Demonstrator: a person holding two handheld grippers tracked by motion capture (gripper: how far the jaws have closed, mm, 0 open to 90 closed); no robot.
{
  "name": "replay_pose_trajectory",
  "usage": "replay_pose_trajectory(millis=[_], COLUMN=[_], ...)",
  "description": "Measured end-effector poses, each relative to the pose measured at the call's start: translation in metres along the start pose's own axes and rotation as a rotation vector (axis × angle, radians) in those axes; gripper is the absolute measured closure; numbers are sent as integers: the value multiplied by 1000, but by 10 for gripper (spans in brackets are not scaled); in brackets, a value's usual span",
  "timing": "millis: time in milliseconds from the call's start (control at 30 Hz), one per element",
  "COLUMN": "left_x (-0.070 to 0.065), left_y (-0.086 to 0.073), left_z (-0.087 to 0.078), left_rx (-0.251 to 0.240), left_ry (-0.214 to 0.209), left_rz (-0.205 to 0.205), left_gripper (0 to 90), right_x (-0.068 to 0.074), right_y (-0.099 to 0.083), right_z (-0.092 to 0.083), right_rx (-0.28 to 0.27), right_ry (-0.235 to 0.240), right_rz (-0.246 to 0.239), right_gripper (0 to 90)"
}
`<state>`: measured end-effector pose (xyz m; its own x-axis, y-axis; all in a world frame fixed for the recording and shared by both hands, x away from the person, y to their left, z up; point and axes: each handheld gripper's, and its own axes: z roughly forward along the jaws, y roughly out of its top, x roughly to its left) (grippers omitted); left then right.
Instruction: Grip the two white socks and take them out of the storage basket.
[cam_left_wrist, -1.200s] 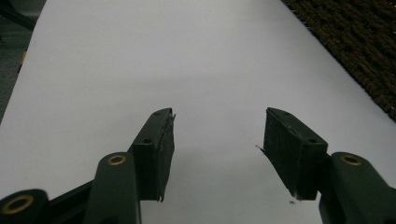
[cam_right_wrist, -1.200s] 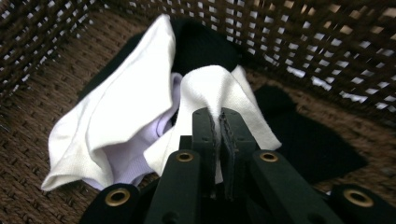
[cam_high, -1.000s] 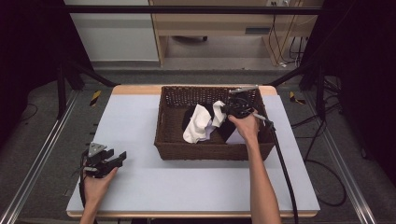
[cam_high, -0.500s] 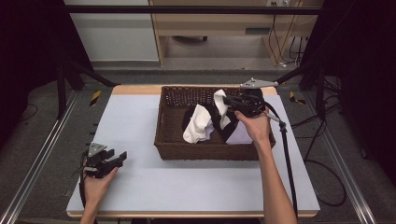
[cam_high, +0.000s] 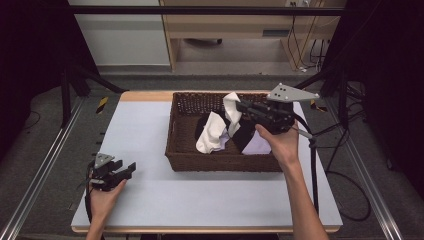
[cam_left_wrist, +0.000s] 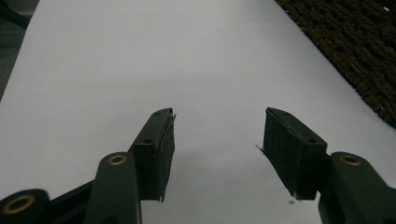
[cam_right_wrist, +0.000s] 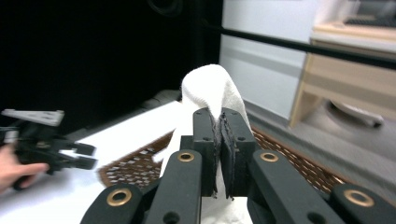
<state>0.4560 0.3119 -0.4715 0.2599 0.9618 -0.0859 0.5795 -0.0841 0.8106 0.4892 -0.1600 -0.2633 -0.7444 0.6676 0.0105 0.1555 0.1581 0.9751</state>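
A white cloth (cam_high: 231, 107) hangs from my right gripper (cam_high: 241, 106) above the brown wicker basket (cam_high: 222, 162). In the right gripper view the jaws are pressed together on the cloth (cam_right_wrist: 210, 88), which drapes over their tips. More white cloth (cam_high: 211, 134), a dark piece and a pale lilac piece (cam_high: 258, 145) lie inside the basket. My left gripper (cam_high: 131, 168) rests at the table's front left, held by a hand. Its jaws stand apart over bare white table (cam_left_wrist: 140, 60) with nothing between them.
The basket stands at the back middle of the white table (cam_high: 150, 130); its woven wall (cam_left_wrist: 359, 51) is at the upper right of the left gripper view. A black bar crosses the far side, with a wooden bench behind. Cables trail off the table's right side.
My right gripper has risen and tipped back out of the basket, pulling the white cloth up with it. The left gripper has stayed where it was.
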Motion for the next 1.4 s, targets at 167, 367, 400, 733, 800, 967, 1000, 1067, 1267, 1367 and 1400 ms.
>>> replay_pose_trajectory(millis=[167,367,400,733,800,967,1000,1067,1267,1367,1400], left_x=[-1,-1,-1,-5,-6,-7,-7,-8,-11,-12,-13], left_y=[0,1,1,3,3,3,3,4,6,6,6], left_z=[0,0,-1,-3,-4,-6,-6,-7,-9,-9,-9], left_rx=[0,-2,-5,-15,-17,-24,-24,-29,-41,-38,-37], left_ry=[1,5,5,-5,-7,-11,-11,-15,-25,-26,-27], left_rz=[1,4,2,12,14,10,11,7,11,13,15], left_gripper=[424,423,423,424,426,427,427,428,431,432,433], right_x=[17,40,47,67,70,73,72,72,66,64,62], right_y=[0,0,-4,-43,-59,-83,-87,-97,-132,-143,-152], right_z=[-14,-33,-38,-44,-42,-39,-38,-36,-27,-23,-20], right_rx=[-44,-77,-77,-17,13,61,69,96,183,220,245], right_ry=[53,143,163,236,250,266,269,268,246,237,220], right_rz=[-27,-54,-60,-54,-47,-25,-18,-8,37,51,54], right_gripper=[853,852,852,852,852,851,851,850,845,845,846])
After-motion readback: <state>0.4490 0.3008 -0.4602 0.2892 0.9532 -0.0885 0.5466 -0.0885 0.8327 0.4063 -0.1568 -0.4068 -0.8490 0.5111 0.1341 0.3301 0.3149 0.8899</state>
